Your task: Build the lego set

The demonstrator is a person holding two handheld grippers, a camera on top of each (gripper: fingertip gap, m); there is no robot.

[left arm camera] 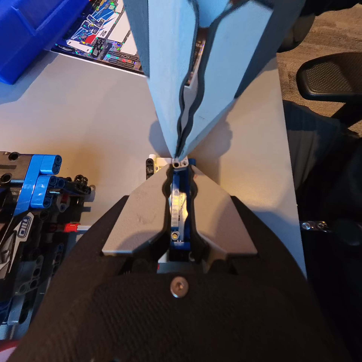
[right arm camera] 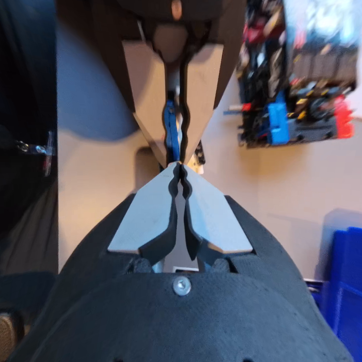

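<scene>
So right now my left gripper [left arm camera: 180, 170] has its jaws narrowed around a long blue and white lego sub-assembly [left arm camera: 179, 207], with a pale grey beam running down the middle of it. Its long axis runs straight out along my fingers, so the free end pokes out right at the fingertips.

My right gripper [right arm camera: 180, 166] comes in nose to nose from the opposite side, lined up on that same axis. Its jaws are pinched down tight on a small light grey connector piece [left arm camera: 180, 163], which sits right at the far end of the sub-assembly, touching it or as good as. In the right wrist view the piece itself is basically hidden behind the tips.

So I reckon the whole thing turns on pushing straight along that long axis. Any sideways tilt and the piece probably won't seat.

The big black and blue lego model [left arm camera: 37, 205] is parked well off to my left on the white tabletop [left arm camera: 88, 117], nowhere near this.
</scene>
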